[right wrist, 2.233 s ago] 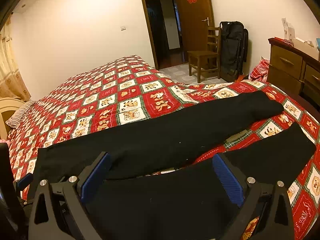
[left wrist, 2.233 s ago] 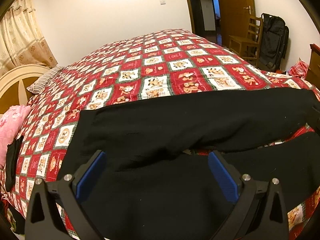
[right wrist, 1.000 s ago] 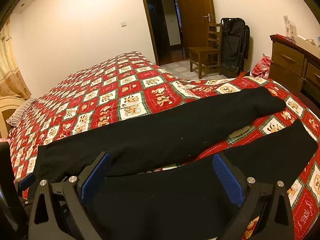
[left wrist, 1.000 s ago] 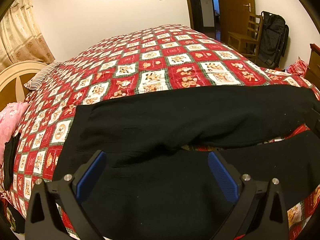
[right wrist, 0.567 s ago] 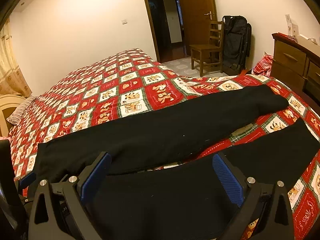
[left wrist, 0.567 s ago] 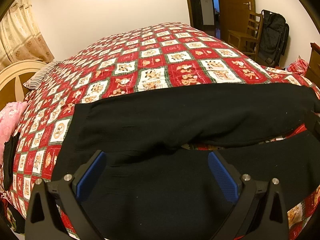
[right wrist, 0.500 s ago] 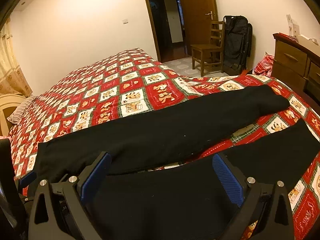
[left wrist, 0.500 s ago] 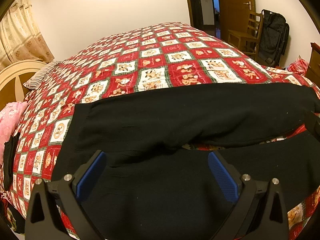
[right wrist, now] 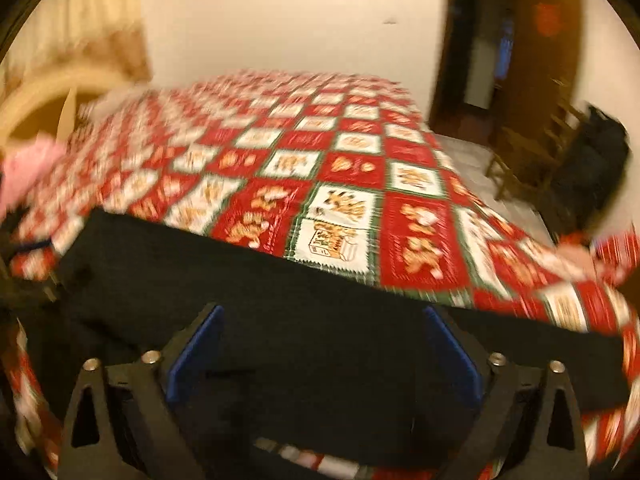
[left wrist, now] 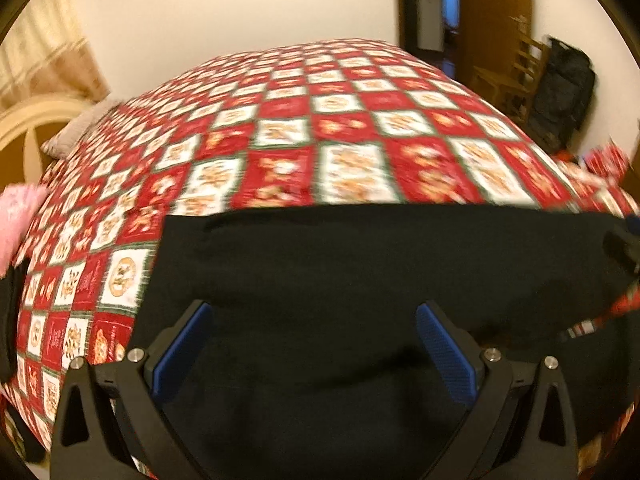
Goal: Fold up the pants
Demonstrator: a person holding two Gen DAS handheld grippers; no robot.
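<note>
Both views have gone blurry: the left gripper (left wrist: pixel 312 346) and right gripper (right wrist: pixel 320 354) have swung low over the black pants (left wrist: pixel 380 272) lying flat on the checked quilt (left wrist: pixel 344 136). Both are spread wide, holding nothing, probably reaching for the fabric edge.

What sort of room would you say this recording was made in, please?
Most likely a home bedroom: black pants lie spread on a large bed covered by a red and white patterned quilt, a curved cream headboard stands at one end, and a wooden door opens beyond.
</note>
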